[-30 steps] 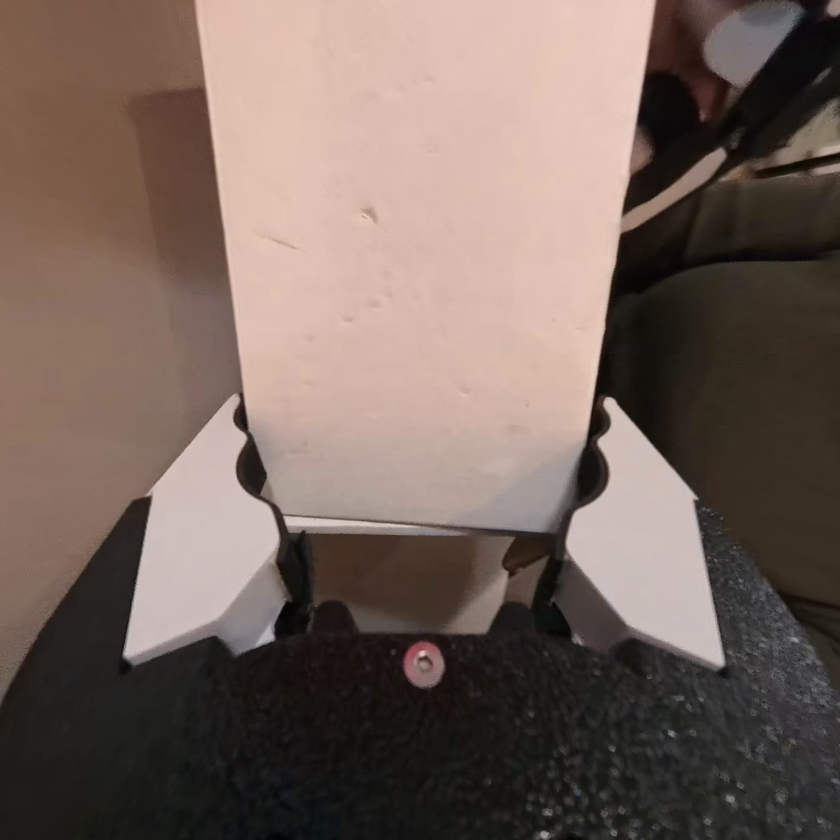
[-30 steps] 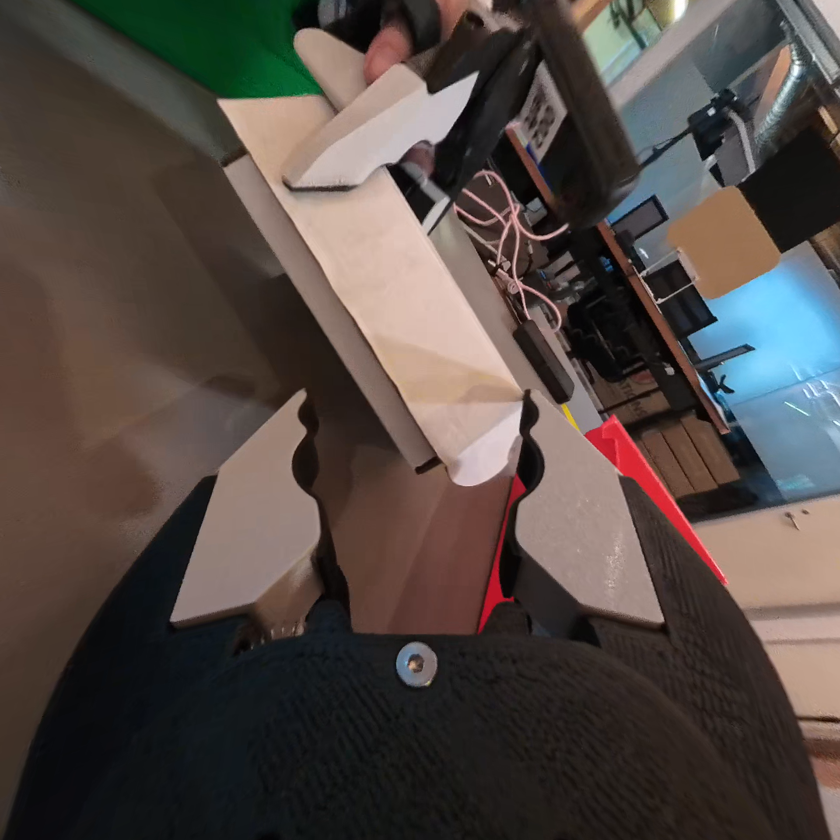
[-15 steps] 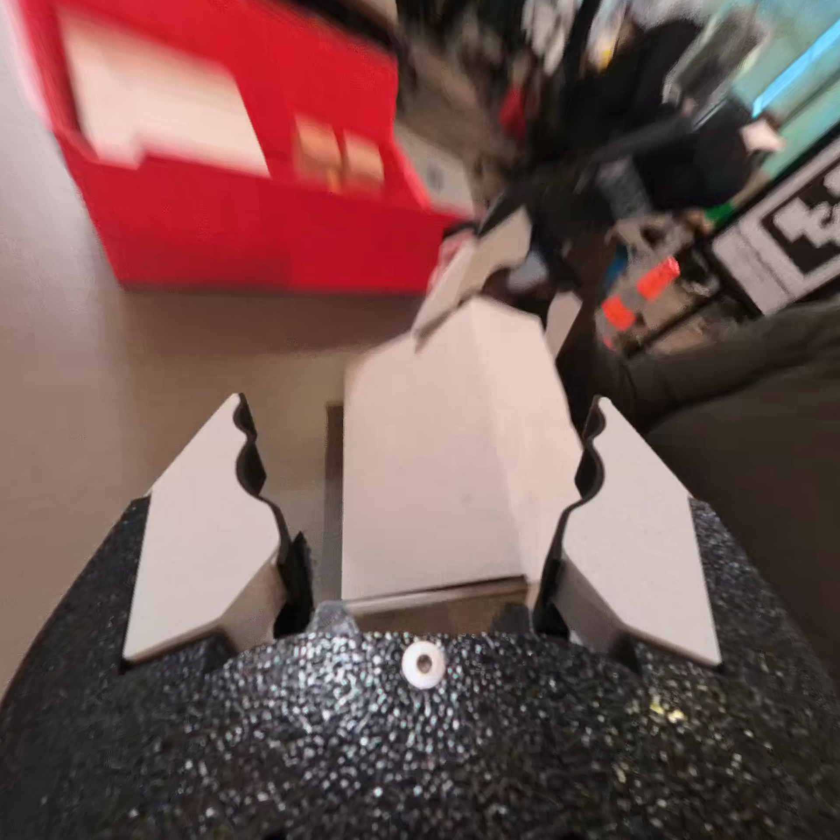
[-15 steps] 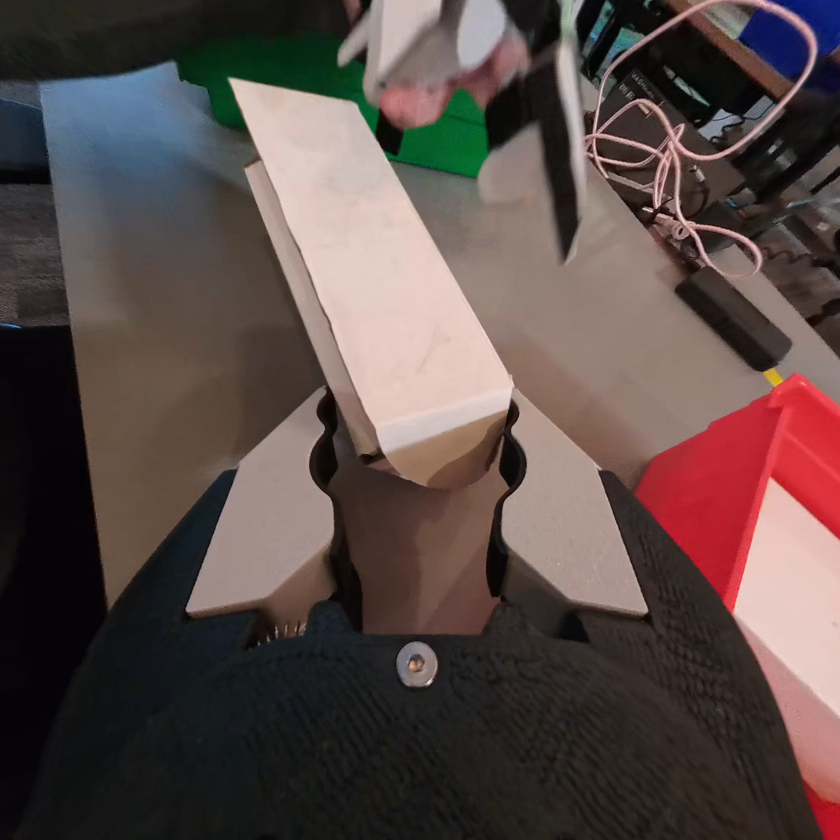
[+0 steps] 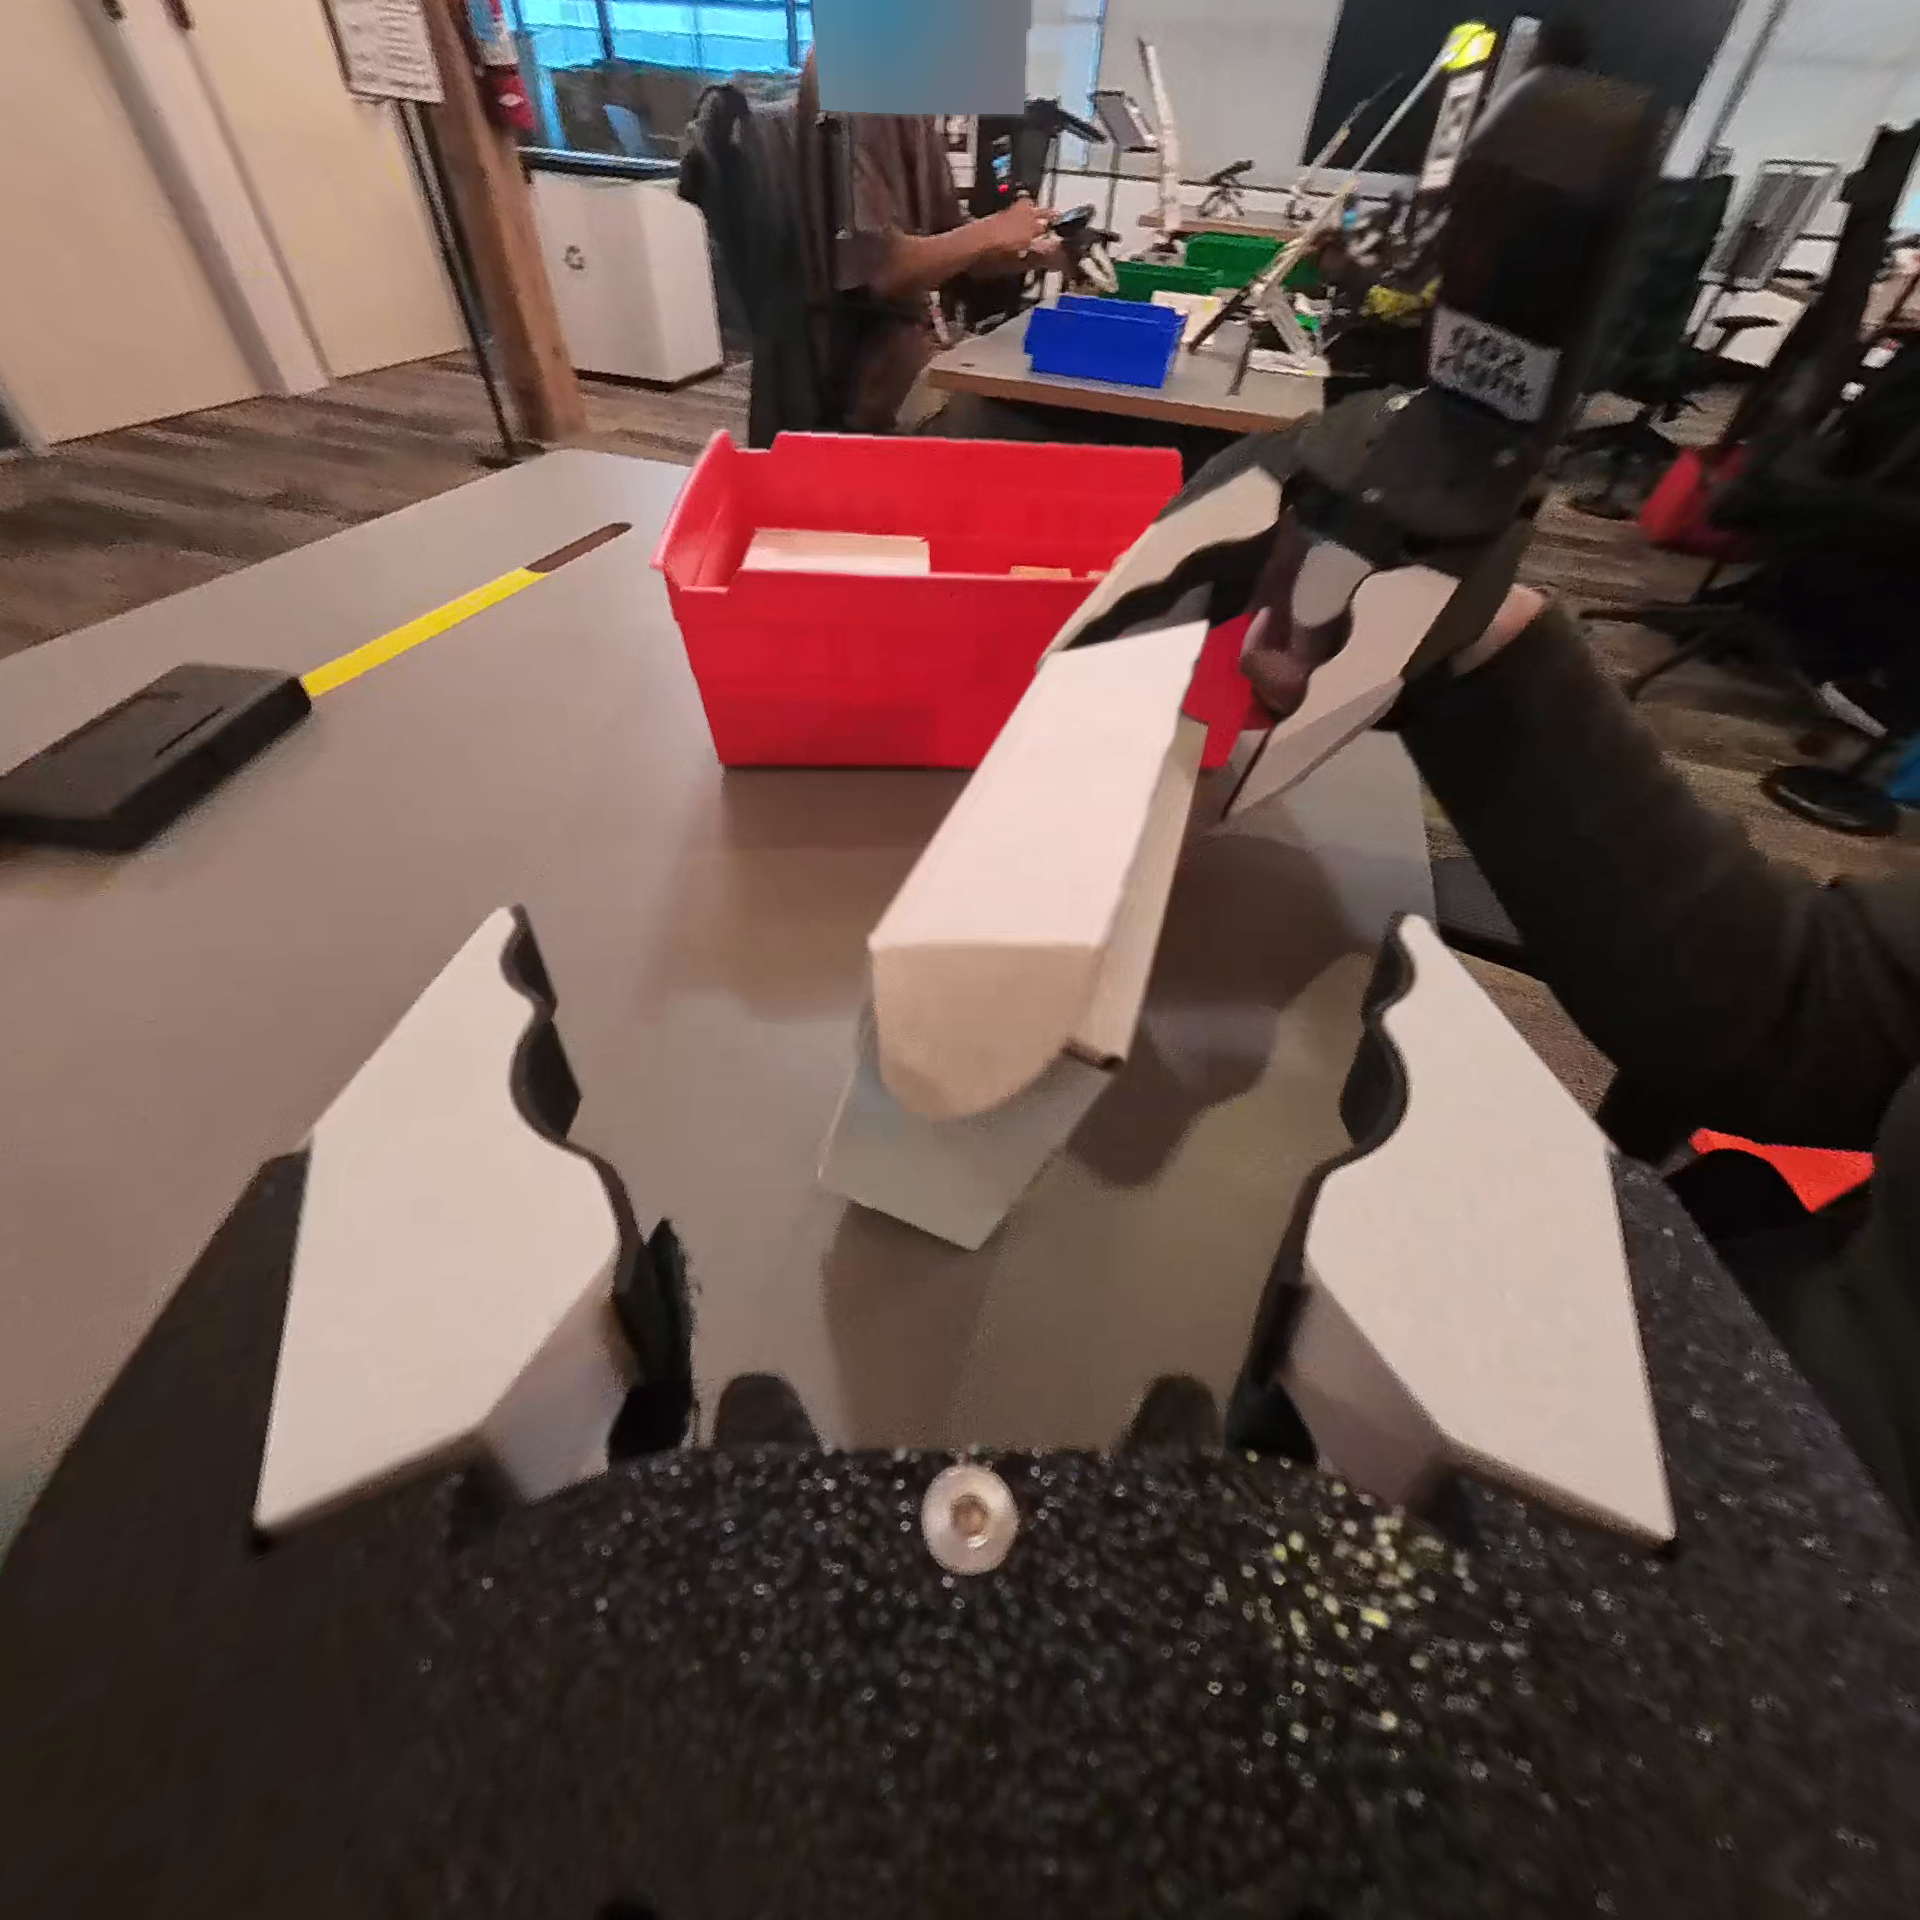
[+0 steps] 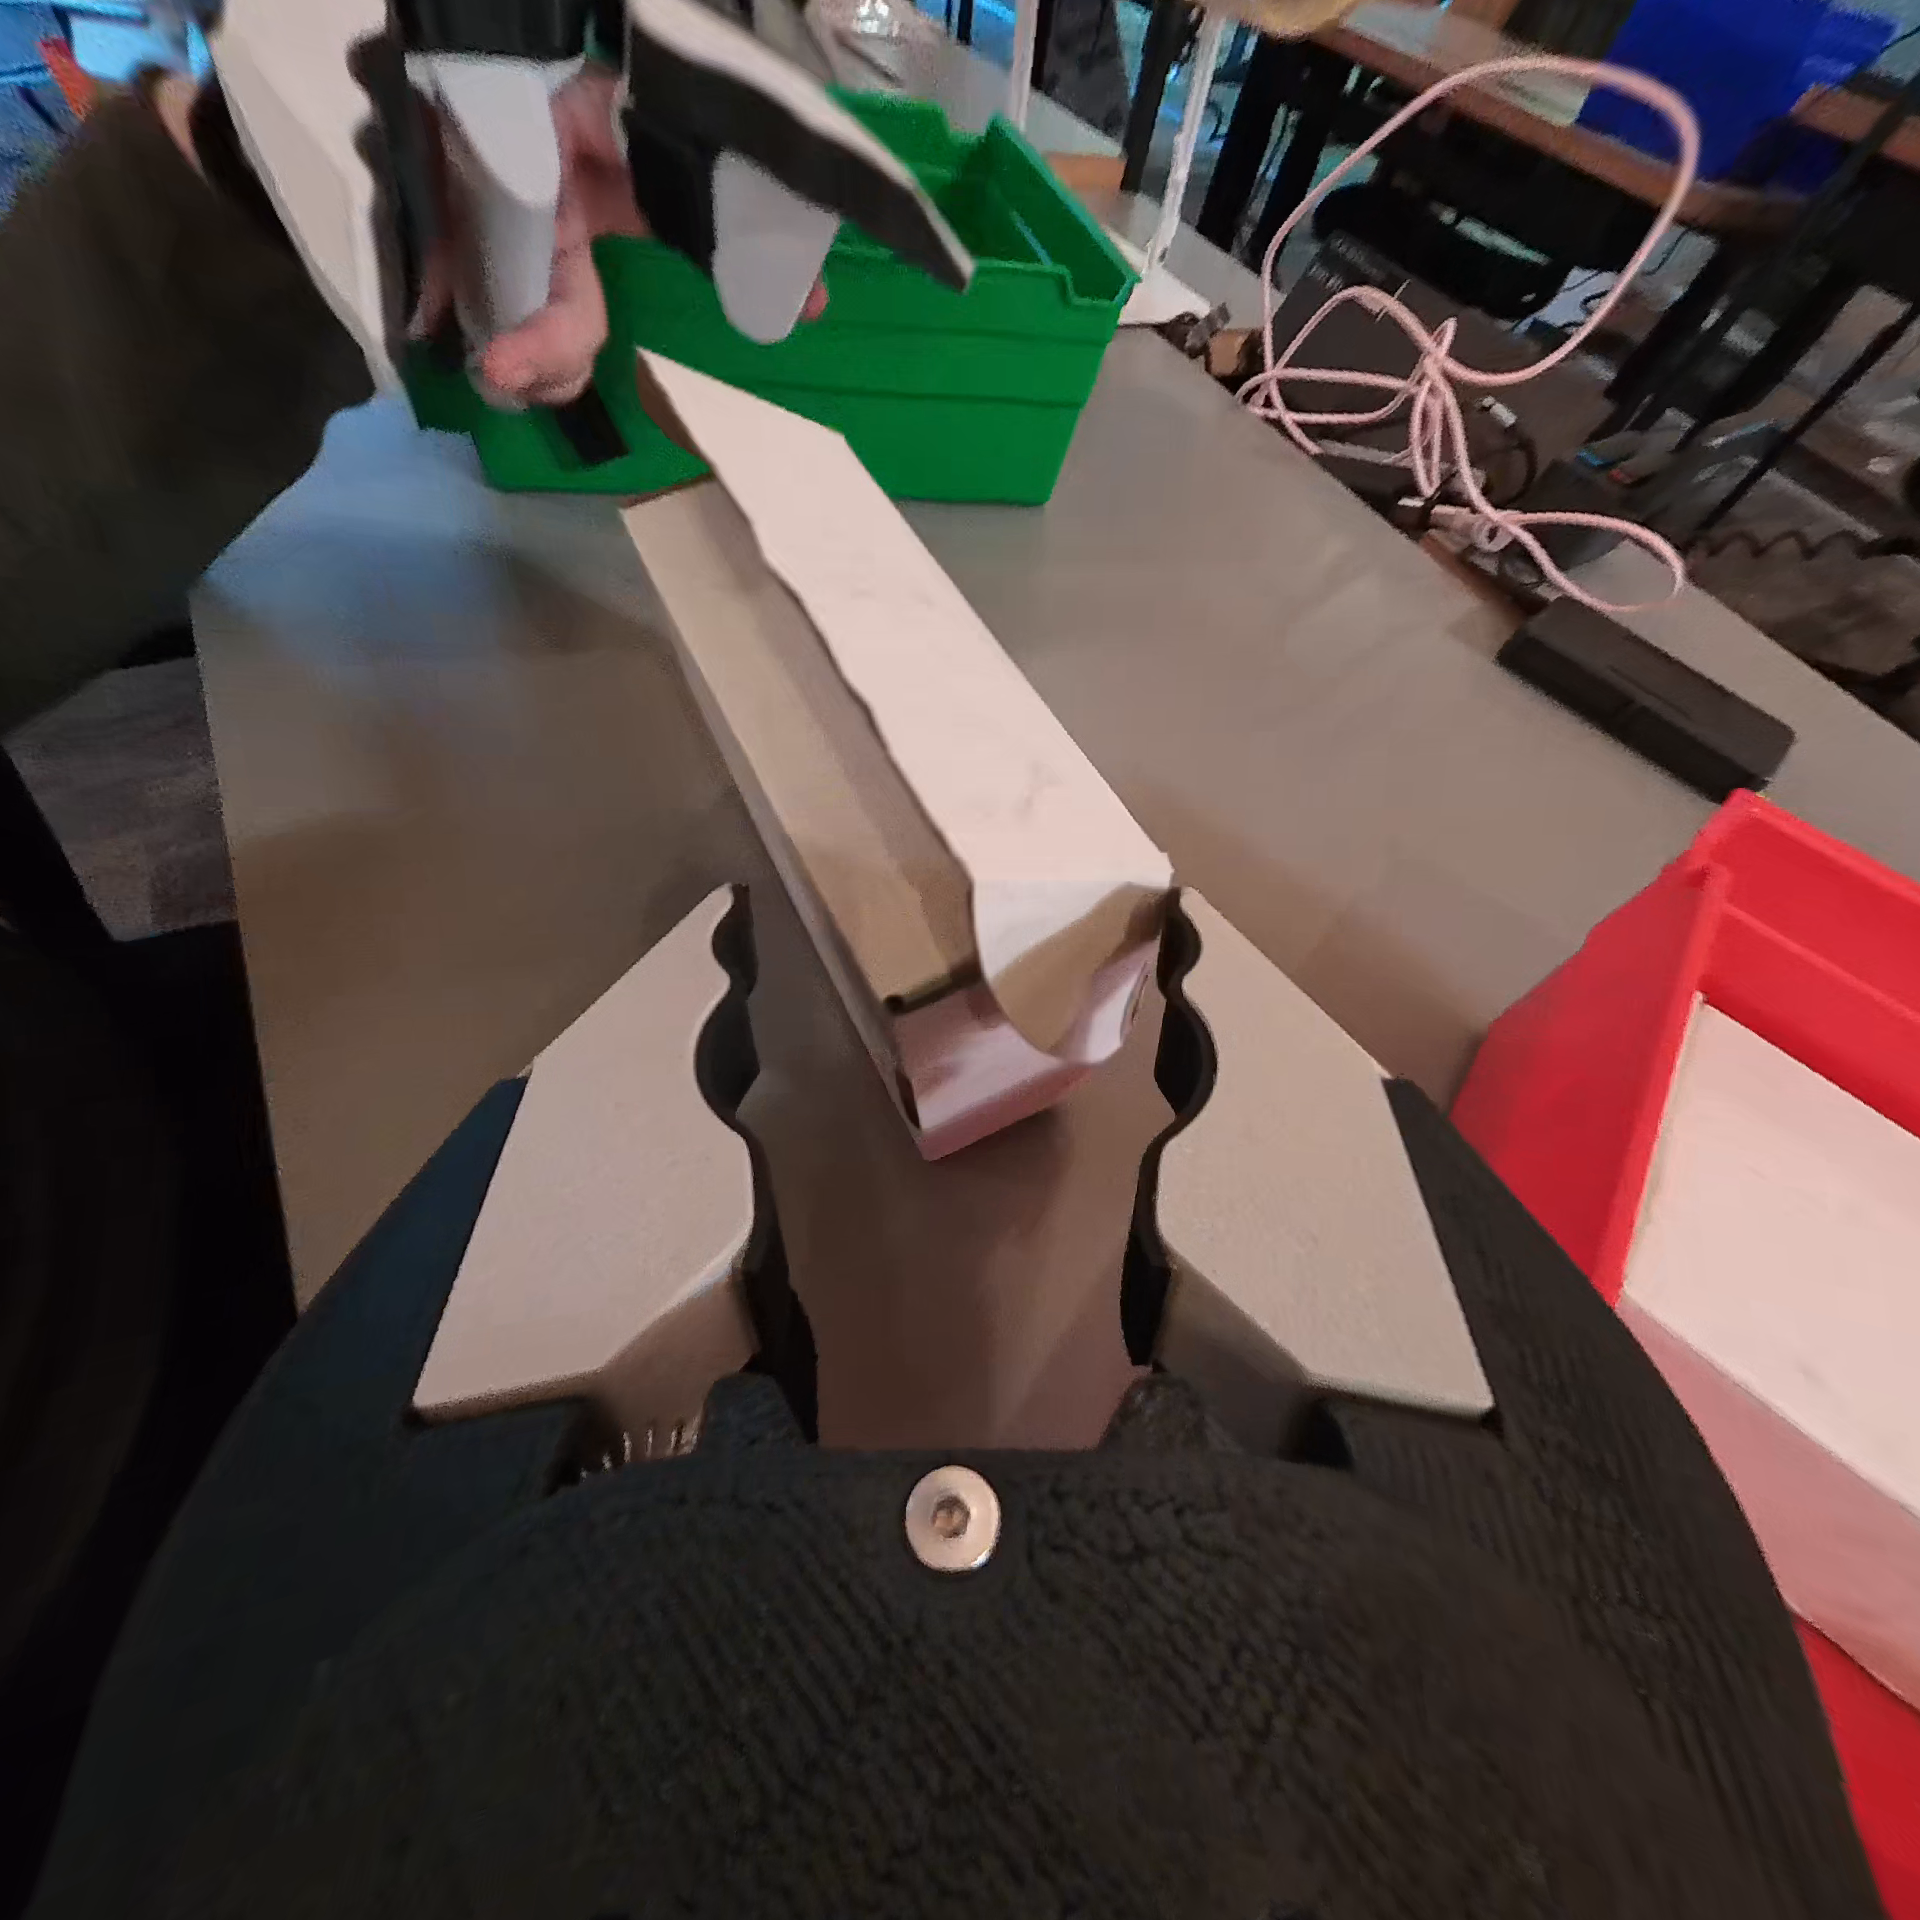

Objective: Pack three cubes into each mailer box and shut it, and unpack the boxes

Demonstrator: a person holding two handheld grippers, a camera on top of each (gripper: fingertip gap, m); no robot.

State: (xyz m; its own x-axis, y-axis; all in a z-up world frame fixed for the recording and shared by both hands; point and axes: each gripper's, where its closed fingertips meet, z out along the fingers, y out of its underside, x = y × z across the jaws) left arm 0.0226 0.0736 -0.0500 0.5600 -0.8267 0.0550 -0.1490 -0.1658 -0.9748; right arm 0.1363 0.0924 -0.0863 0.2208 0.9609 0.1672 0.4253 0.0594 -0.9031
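My left gripper [image 5: 961, 1049] is spread wide and holds nothing; the white mailer box [image 5: 1039, 883] lies on the grey table [image 5: 468, 831] ahead, no longer between its fingers. My right gripper [image 6: 956, 987] is open at the box's far end, one finger [image 6: 1179, 935] beside the lid flap, red bin [image 5: 883, 623] near.

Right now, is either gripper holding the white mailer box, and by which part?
Neither holds it. The left gripper stands wide open, clear of the white mailer box. The right gripper is open at its far end; one fingertip touches the end flap.
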